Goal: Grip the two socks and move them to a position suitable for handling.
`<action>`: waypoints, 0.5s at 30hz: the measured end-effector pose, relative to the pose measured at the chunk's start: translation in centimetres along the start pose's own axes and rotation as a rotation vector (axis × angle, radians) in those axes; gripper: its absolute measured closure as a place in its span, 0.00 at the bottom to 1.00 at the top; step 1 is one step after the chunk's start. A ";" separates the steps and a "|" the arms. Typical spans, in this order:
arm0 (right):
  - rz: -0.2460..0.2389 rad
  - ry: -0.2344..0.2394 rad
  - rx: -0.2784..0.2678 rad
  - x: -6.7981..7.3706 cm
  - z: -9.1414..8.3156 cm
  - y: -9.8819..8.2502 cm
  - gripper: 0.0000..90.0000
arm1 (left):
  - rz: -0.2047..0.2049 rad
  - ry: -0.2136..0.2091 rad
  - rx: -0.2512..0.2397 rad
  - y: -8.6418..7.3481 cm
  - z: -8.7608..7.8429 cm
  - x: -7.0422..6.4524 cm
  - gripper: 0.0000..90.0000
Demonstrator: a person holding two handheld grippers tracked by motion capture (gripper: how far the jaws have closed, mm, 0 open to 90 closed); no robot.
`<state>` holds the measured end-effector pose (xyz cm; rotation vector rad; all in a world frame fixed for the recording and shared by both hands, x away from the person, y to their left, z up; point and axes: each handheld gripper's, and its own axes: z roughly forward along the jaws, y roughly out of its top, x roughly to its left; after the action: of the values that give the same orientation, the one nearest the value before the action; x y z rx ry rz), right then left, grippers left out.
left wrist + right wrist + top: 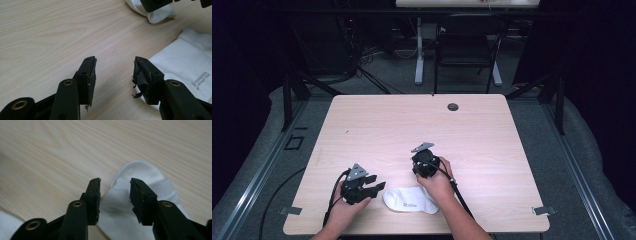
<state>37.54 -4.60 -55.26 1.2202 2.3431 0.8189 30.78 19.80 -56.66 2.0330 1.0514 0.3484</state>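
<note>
A white sock with grey print (409,200) lies flat near the table's front edge. In the left gripper view this printed sock (185,65) is at the right, and a second white sock (160,13) lies farther off under the other gripper's jaws. My left gripper (374,187) (115,60) is open low over bare wood, its right jaw over the printed sock's edge. My right gripper (424,170) (115,180) points down over the second sock (140,172). Its jaws stand apart with the sock's bunched cuff between them, and the pads are not pressing on it.
The light wooden table (412,125) has a dark cable hole (453,106) near its far edge. A black chair (464,45) and desk legs stand beyond it. Cables trail from both grippers off the front edge.
</note>
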 end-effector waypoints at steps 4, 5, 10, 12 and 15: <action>0.021 0.017 0.009 -0.3 -0.4 -0.4 0.83 | -0.001 0.001 -0.001 0.0 0.0 -0.1 0.58; 0.021 0.017 0.009 -0.3 -0.4 -0.4 0.83 | -0.001 0.001 -0.001 0.0 0.0 -0.1 0.58; 0.014 0.024 0.028 -0.6 -1.1 -1.1 0.98 | 0.004 0.002 0.006 0.0 0.2 -0.3 0.58; 0.011 0.027 0.029 -0.6 -1.2 -1.3 0.99 | 0.005 0.002 0.007 0.0 0.2 -0.3 0.58; 0.015 0.033 0.015 -0.7 -1.7 -1.5 1.00 | 0.006 0.000 0.009 0.0 0.3 -0.3 0.58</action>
<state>36.02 -6.41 -54.94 1.2409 2.3731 0.8331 30.72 19.45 -56.81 2.0446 1.0492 0.3467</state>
